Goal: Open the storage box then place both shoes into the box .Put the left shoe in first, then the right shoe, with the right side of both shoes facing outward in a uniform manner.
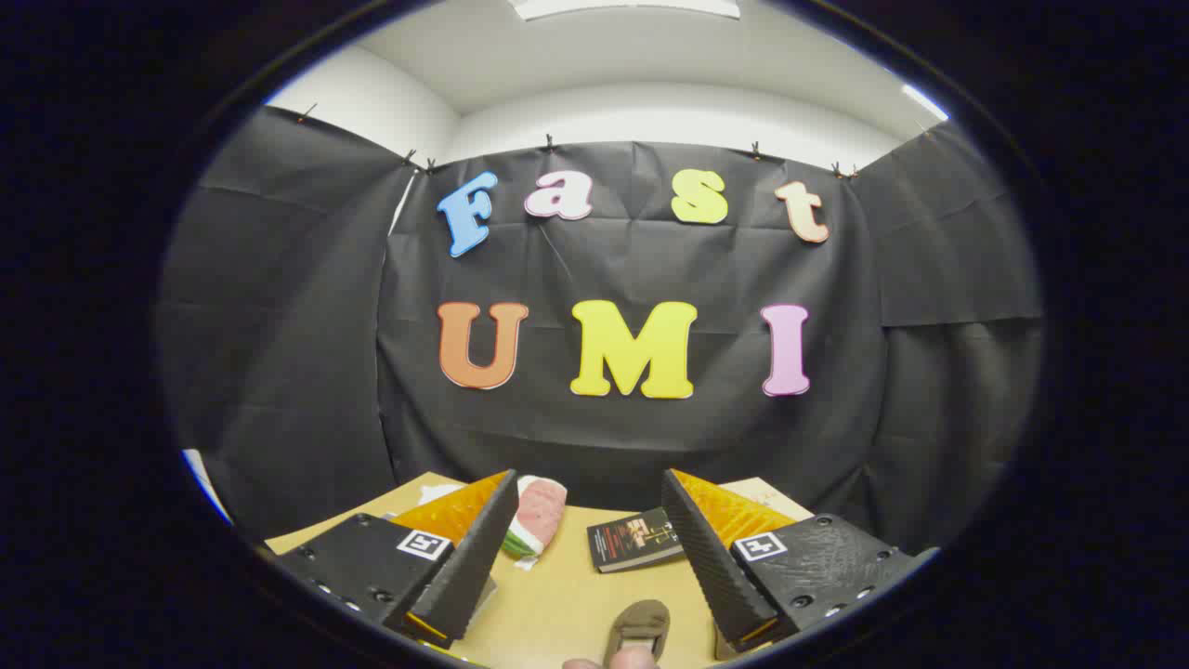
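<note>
My claw [590,548] gapes wide over the tan table [557,604], gripping nothing; a brown shoe [639,627] lies between my fingers, close in; beyond them a dark booklet [633,539], print unreadable, and a watermelon-slice toy [537,513]

Recording booth in lab-like room: black cloth wall [632,437], white ceiling, wooden table [557,595] with book [633,539].

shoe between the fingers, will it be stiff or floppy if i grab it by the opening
The shoe looks like a soft brown slip-on, so its collar would probably flex under a pinch. It seems light. The gripper is open, with the wooden table bare around the shoe, so it may slide if nudged.
</note>
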The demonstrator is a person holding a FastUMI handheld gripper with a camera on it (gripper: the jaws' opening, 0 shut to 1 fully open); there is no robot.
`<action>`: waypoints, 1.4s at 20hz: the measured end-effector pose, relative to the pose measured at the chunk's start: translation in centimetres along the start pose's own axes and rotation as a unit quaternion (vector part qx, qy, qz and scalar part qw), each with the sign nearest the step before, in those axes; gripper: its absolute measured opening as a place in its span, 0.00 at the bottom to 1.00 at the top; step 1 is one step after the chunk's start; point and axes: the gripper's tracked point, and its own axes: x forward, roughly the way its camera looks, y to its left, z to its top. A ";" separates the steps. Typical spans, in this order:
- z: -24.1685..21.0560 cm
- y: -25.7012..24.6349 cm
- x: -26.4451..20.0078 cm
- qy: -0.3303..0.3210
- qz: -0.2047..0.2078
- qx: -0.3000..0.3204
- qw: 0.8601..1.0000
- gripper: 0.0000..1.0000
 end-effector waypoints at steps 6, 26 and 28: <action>-0.1 0.6 -0.2 0.006 0.004 0.004 1.000 0.95; -2.1 0.5 1.0 0.025 0.022 0.038 0.999 0.95; -2.7 1.0 1.7 0.030 0.034 0.044 0.998 0.95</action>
